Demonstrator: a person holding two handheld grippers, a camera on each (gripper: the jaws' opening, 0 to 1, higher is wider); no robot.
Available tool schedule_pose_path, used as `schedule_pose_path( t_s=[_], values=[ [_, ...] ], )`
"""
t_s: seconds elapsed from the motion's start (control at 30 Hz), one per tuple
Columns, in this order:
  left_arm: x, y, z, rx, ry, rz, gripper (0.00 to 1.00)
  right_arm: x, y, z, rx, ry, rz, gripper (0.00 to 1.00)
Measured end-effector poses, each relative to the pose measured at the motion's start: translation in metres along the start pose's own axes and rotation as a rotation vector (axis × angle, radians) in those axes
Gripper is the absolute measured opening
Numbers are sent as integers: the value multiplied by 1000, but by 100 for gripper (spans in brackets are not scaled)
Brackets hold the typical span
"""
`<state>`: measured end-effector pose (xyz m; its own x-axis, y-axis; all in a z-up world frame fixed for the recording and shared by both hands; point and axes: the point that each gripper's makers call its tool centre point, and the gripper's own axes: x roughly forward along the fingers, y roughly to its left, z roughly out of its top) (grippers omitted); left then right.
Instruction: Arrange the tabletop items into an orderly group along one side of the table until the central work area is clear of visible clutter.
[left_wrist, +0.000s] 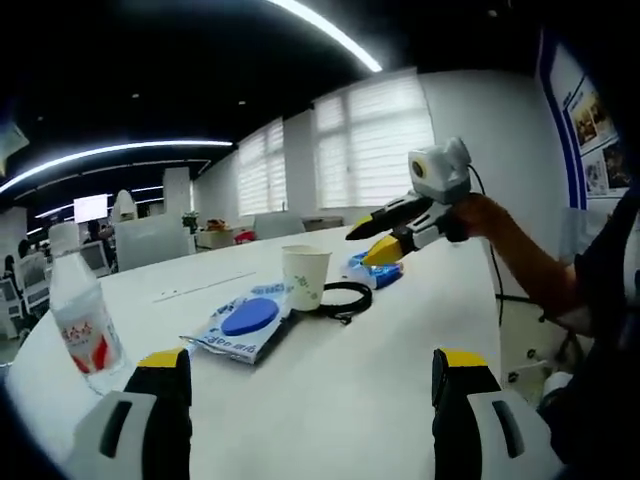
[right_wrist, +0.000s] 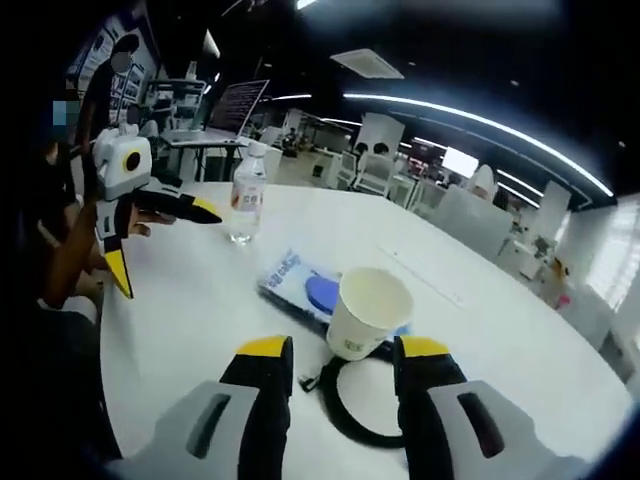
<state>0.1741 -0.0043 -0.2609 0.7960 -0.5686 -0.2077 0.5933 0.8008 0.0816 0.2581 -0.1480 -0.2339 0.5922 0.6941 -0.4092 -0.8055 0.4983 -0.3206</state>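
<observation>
Hovering over the white table (right_wrist: 190, 300), the right gripper (right_wrist: 345, 365) spreading its yellow-tipped jaws wide, gripping nothing. Standing just ahead between those jaws, a paper cup (right_wrist: 367, 312) with a small green print, unreadable. Lying beneath the cup, a coiled black cable (right_wrist: 345, 415). Resting just beyond, a blue-and-white packet (right_wrist: 300, 285), lettering too blurred to read. Standing farther ahead to the left, a clear water bottle (right_wrist: 245, 203) wearing a red-and-white label, text illegible. Floating left of the cup, the left gripper (left_wrist: 310, 365), jaws gaping wide, clutching nothing.
</observation>
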Motion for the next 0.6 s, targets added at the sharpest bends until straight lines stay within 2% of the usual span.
schedule_pose_path(
  t_s=[0.37, 0.6],
  values=[
    [-5, -1, -1, -6, -2, 10, 100, 15, 2, 8, -16, 6, 26, 30],
    [-9, 0, -4, -11, -3, 12, 100, 17, 3, 8, -23, 11, 30, 28]
  ],
)
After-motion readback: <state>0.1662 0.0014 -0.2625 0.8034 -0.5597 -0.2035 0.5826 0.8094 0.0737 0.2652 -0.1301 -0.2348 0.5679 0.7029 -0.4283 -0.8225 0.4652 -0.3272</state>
